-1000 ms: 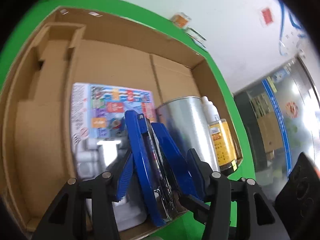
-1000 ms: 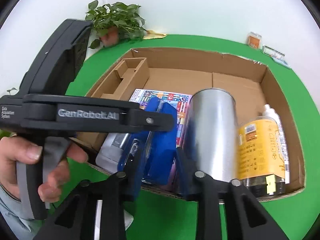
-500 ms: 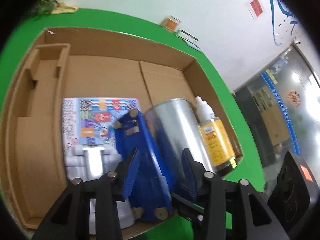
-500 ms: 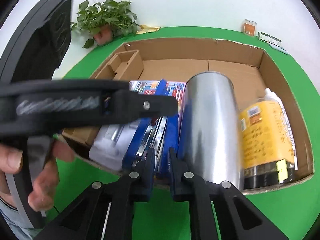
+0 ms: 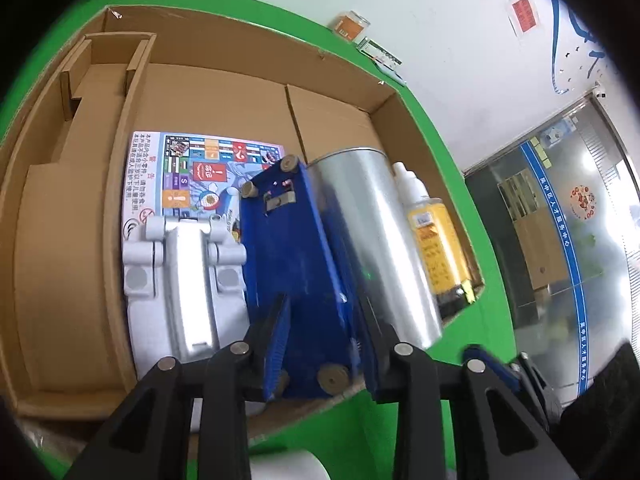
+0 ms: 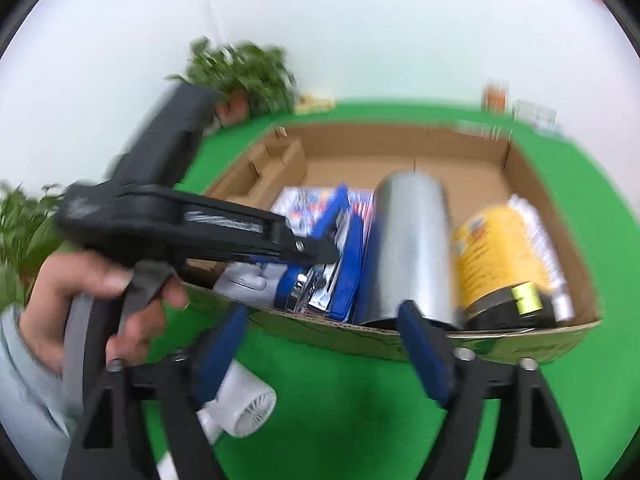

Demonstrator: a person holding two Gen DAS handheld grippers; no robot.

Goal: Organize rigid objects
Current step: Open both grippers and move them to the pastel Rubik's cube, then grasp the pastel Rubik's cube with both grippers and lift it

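Blue plastic marks the stapler (image 5: pixel 292 280), which is set on its side in the cardboard box (image 5: pixel 80 240), wedged between the grey metal hinge piece (image 5: pixel 184 276) and the silver can (image 5: pixel 376 240) near the box's near edge. The left gripper (image 5: pixel 320 344) is seen with its jaws parted on either side of the stapler; whether the pads touch it cannot be told, so it is judged to be steadying or just letting go rather than clamping. The narrow gap is probably chosen so that the stapler is kept from tipping. A yellow-labelled bottle (image 5: pixel 432 240) is laid against the box's right wall, and a printed card (image 5: pixel 192 168) is partly covered by the hinge piece and stapler. The right gripper (image 6: pixel 320 356) is held spread wide and empty outside the near edge, above the green surface (image 6: pixel 340 408). That view is blurred, and a white fan-like item (image 6: pixel 248 408) is cut off behind the fingers.
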